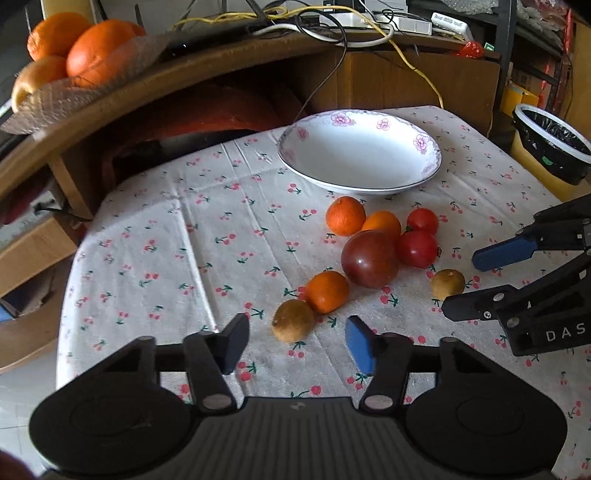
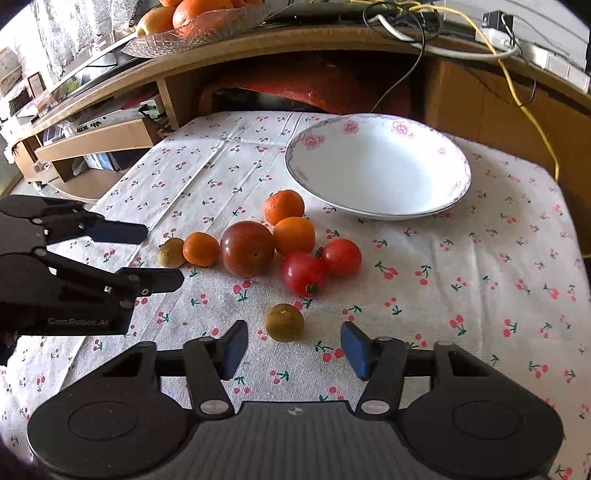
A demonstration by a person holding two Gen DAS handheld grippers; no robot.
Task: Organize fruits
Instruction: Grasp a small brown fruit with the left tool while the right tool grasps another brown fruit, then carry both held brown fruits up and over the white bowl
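Note:
A white bowl with pink flowers stands empty at the back of the cherry-print cloth. In front of it lies a cluster of fruit: three small oranges, a large dark-red tomato, two red tomatoes and two brownish fruits. My left gripper is open, just short of one brown fruit. My right gripper is open, just short of the other brown fruit.
A wooden shelf curves behind the table with a glass dish of large oranges and tangled cables. A lined waste bin stands at the right. Cardboard boxes sit at the left.

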